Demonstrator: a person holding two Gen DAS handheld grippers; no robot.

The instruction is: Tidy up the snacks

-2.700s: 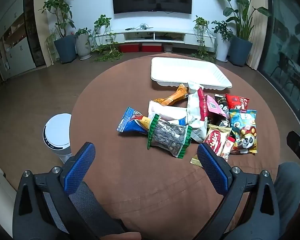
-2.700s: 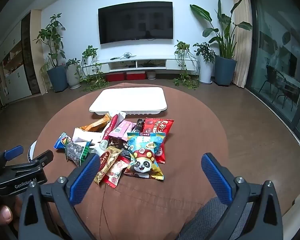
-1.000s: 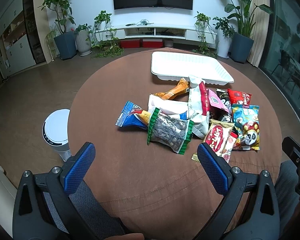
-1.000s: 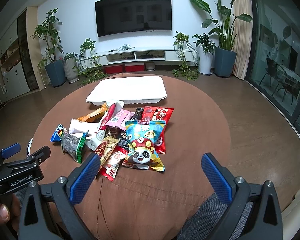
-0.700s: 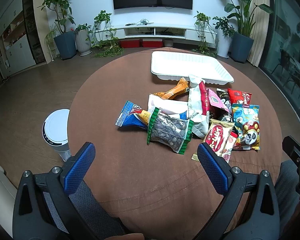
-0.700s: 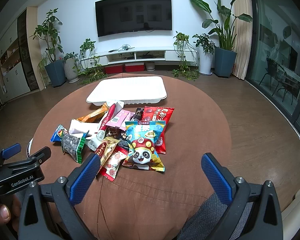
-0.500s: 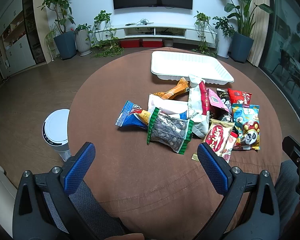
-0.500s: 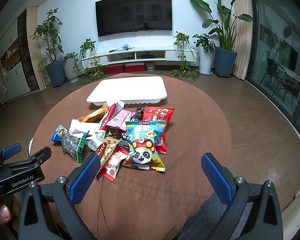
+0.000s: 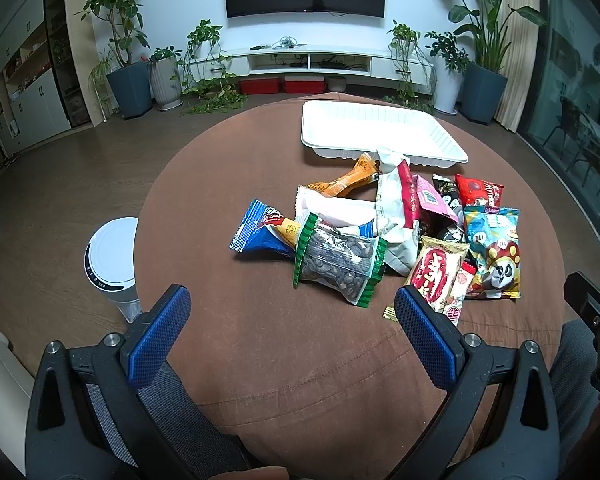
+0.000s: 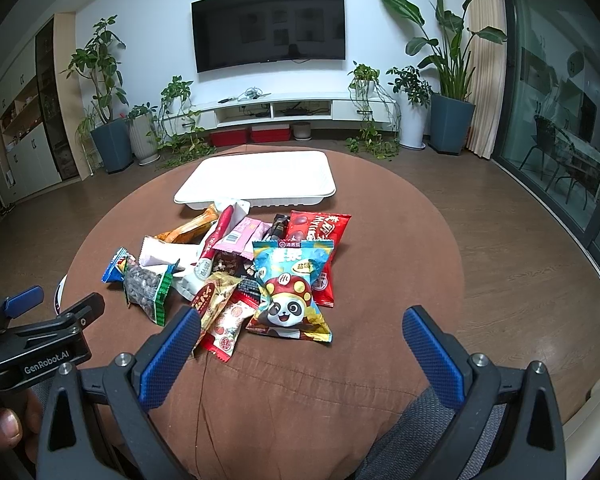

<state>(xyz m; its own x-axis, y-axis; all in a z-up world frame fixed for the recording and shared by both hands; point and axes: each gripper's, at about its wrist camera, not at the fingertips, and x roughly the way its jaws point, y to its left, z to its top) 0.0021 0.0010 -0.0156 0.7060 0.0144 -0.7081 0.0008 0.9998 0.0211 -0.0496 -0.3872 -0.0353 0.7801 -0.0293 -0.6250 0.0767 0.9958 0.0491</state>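
Two grippers hang over the near edge of a round table (image 9: 220,208) covered in brown cloth, and both have their blue-padded jaws spread wide with nothing between them: the left gripper (image 9: 292,332) and the right gripper (image 10: 300,344). A loose heap of snack packets lies in the middle of the table, some overlapping, so an exact count is not possible; about a dozen show. Among them are one clear bag of dark nuts with green ends (image 9: 338,266), one blue wrapper (image 9: 256,232) partly under it, one white bag with a red stripe (image 9: 398,208), one orange bar (image 9: 346,180), one pink pouch (image 9: 432,200), one red packet (image 9: 480,190), one blue packet with a panda on it (image 9: 494,252), and one gold packet with red lettering (image 9: 436,274) just beside the panda one. One white tray (image 9: 380,130) sits on the far side of the heap, touching or nearly touching the nearest packets. One white bin (image 9: 110,256) stands on the floor left of the table.
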